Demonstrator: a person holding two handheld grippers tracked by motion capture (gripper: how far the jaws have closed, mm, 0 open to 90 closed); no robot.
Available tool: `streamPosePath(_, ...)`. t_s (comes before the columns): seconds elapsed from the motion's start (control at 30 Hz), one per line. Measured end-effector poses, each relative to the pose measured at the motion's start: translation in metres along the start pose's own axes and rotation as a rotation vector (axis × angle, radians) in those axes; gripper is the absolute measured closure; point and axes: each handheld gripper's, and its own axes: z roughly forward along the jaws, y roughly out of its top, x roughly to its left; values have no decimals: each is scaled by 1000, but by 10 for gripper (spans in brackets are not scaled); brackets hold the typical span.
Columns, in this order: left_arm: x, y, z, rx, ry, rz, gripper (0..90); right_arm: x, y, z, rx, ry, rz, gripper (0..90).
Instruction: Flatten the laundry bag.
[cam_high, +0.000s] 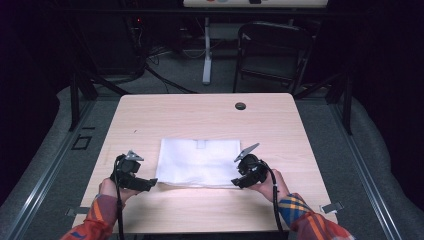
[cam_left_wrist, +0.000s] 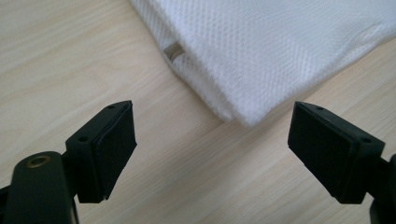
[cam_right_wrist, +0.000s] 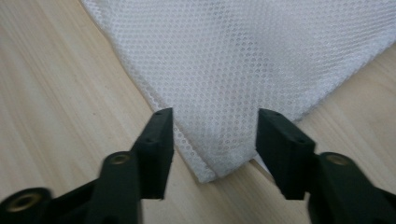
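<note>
- The folded white cloth (cam_high: 199, 162) is lying flat near the front of the wooden table (cam_high: 210, 112), with a small tab (cam_high: 201, 144) at its far edge and a dark round hole (cam_high: 240, 106) in the tabletop well behind it
- A black folding chair (cam_high: 272, 52) is standing on the floor beyond the table; nothing is blocking my way to the cloth
- My left gripper (cam_left_wrist: 212, 140) is sitting with its jaws wide apart, gripping nothing, the cloth's near left corner lying just ahead of the pads
- My right gripper (cam_right_wrist: 215, 140) is standing with its jaws apart, astride the cloth's near right corner, pads not pressing it
</note>
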Motion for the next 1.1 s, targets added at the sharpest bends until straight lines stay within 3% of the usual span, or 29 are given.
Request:
streamPosePath(0.07,-6,6,1,-10,-2,35,142,0,-1,-3,0,-14,7,255)
streamPosePath(0.17,-17,15,3,-32,-19,76,143,-2,-3,-7,12,-8,24,155)
streamPosePath(0.4,-34,33,16,-54,-40,147,142,-5,-8,-13,25,-11,37,143)
streamPosePath(0.6,-39,41,28,-54,-76,160,144,-4,-10,-12,28,-6,57,144)
streamPosePath(0.67,-41,45,32,-48,-83,172,145,-4,-8,-13,39,-16,39,146)
streamPosePath(0.93,-50,49,41,-21,-94,217,151,-4,-9,-9,57,-11,46,149)
streamPosePath(1.1,-53,50,43,-19,-103,225,154,-2,-11,-9,56,-4,44,149)
